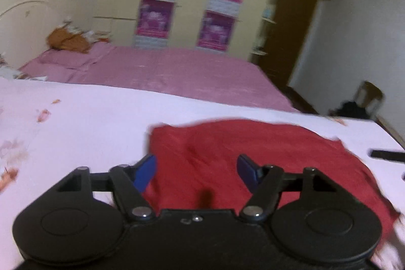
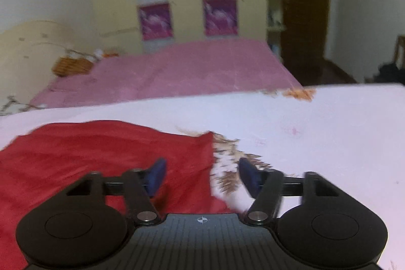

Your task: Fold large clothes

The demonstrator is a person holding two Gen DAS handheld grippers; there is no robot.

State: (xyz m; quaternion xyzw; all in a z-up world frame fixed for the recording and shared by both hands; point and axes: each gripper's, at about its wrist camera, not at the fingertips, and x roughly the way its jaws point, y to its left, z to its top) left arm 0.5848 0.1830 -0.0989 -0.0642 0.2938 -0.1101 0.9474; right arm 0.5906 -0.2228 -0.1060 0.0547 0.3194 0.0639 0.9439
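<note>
A white worktop with faint floral prints carries a red garment spread flat across it; its corner lies over a brownish leaf print. A small dark object, possibly a remote, lies near the worktop's far right edge, apart from the garment.

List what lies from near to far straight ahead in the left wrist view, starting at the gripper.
left gripper, open → red garment → white floral sheet → pink bed → wardrobe with purple posters.
</note>
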